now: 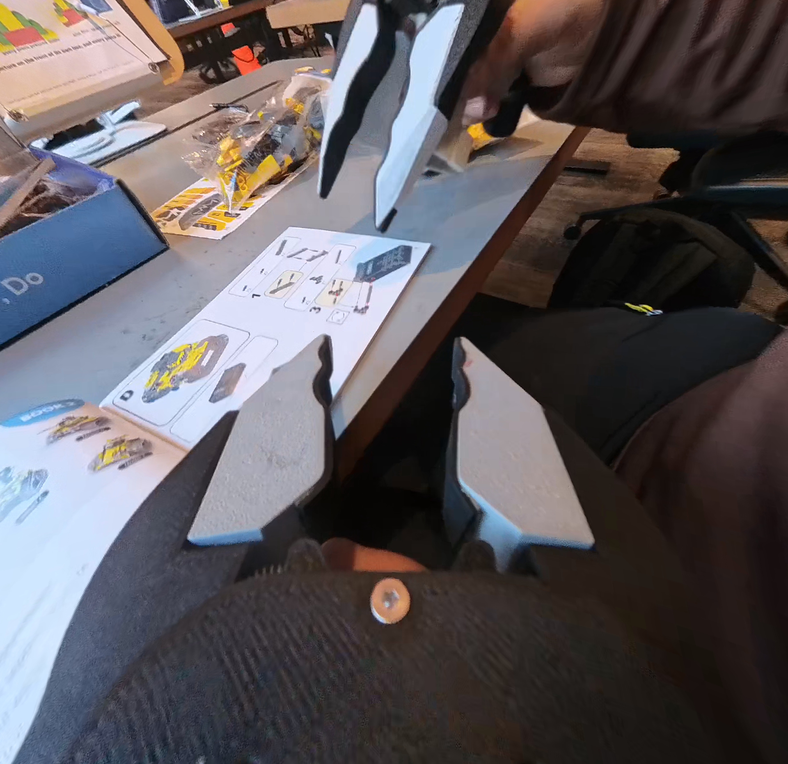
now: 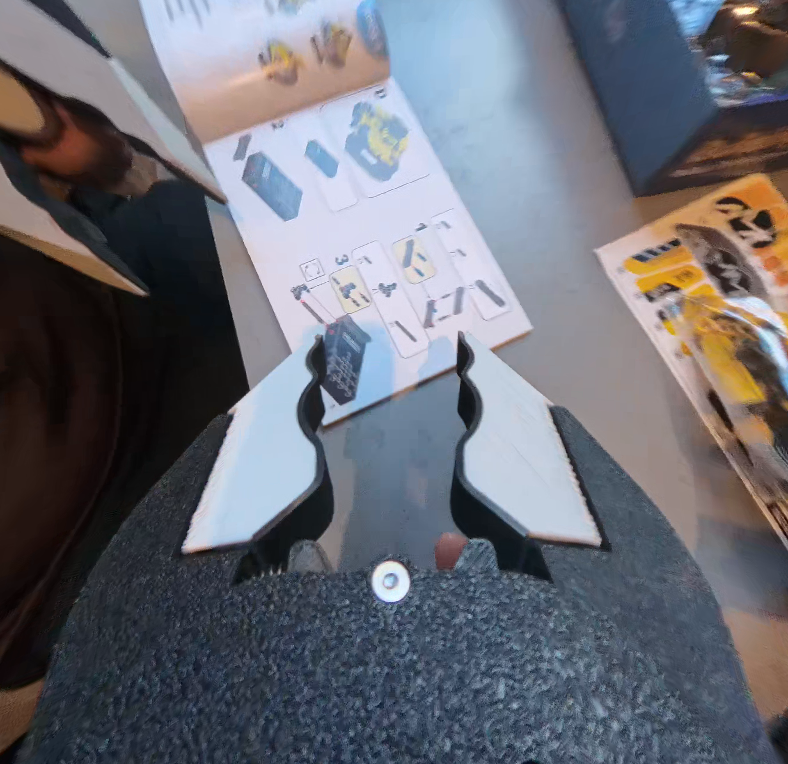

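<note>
The left gripper (image 1: pixel 392 355) hangs over the near edge of the grey tabletop (image 1: pixel 179 283), its two fingers spread apart with nothing between them; one fingertip sits above the near edge of an open instruction booklet (image 1: pixel 273 317), the other above the person's dark-clothed lap beyond the table edge. The right gripper (image 2: pixel 388 351) hovers over the far corner of the same booklet (image 2: pixel 383 240), jaws spread and empty, tips pointing down at the page without visibly touching it. In the left wrist view that gripper (image 1: pixel 358 206) comes down from above, held by a hand (image 1: pixel 524 48).

The booklet lies flat along the tabletop's near edge. Beyond it, a sticker sheet (image 1: pixel 200 215) in yellow and black lies partly under a clear bag of yellow and black building pieces (image 1: pixel 251 146). A blue cardboard box (image 1: pixel 76 257), open at the top, stands beside them toward the left edge. A propped printed board (image 1: pixel 72 40) stands at the far side.
</note>
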